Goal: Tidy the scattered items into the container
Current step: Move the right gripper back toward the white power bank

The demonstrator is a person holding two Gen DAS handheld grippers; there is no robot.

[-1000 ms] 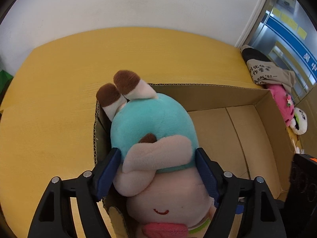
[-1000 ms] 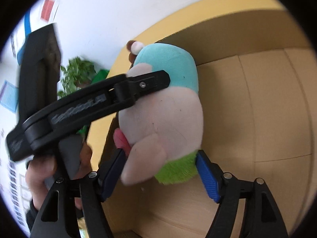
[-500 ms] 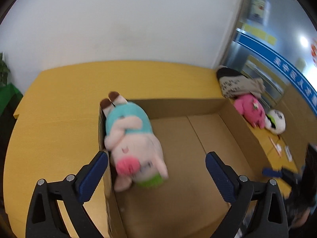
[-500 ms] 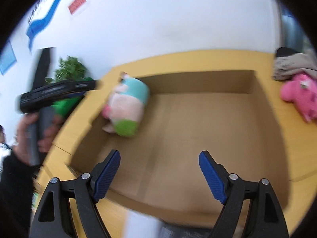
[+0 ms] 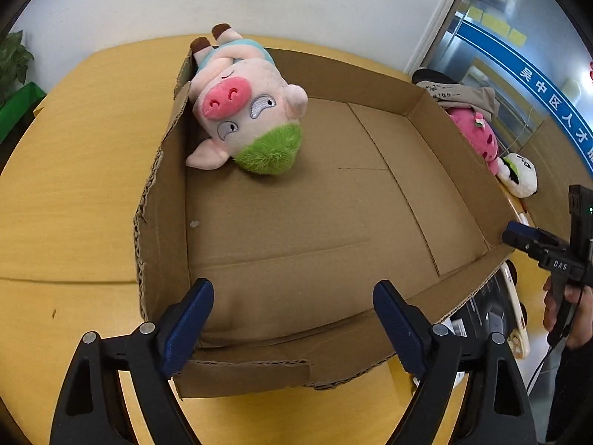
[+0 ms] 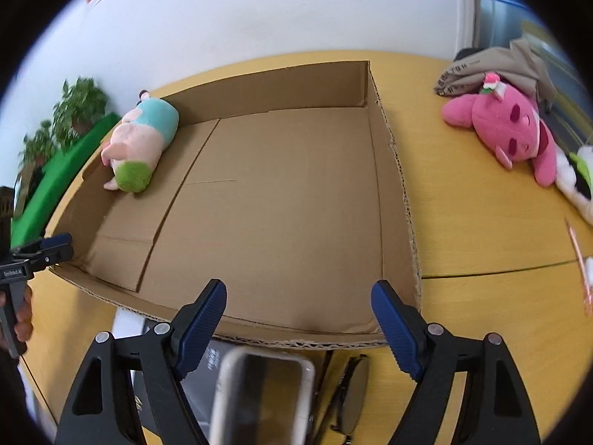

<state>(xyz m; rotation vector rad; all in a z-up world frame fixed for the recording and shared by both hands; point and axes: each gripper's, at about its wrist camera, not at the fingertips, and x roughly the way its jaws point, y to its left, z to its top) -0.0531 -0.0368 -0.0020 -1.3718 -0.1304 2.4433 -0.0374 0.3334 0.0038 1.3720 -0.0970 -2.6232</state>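
Observation:
A pig plush point(image 5: 244, 107) with a teal body and green hair lies in the far left corner of the open cardboard box point(image 5: 163, 155), also seen in the right wrist view point(image 6: 141, 141). My left gripper point(image 5: 292, 322) is open and empty over the box's near edge. My right gripper point(image 6: 298, 319) is open and empty above the box's near wall point(image 6: 393, 170). A pink plush point(image 6: 515, 129) and a white and black plush point(image 6: 578, 178) lie on the yellow table right of the box.
A beige printed cloth bag point(image 6: 493, 70) lies behind the pink plush. A phone point(image 6: 259, 396), glasses point(image 6: 352, 389) and a dark item lie at the table's near edge under my right gripper. Green plants point(image 6: 70, 111) stand beyond the table's left side.
Both grippers let go of the pig plush, opened and pulled back from the box. The plush dropped into the box's far left corner and now lies still.

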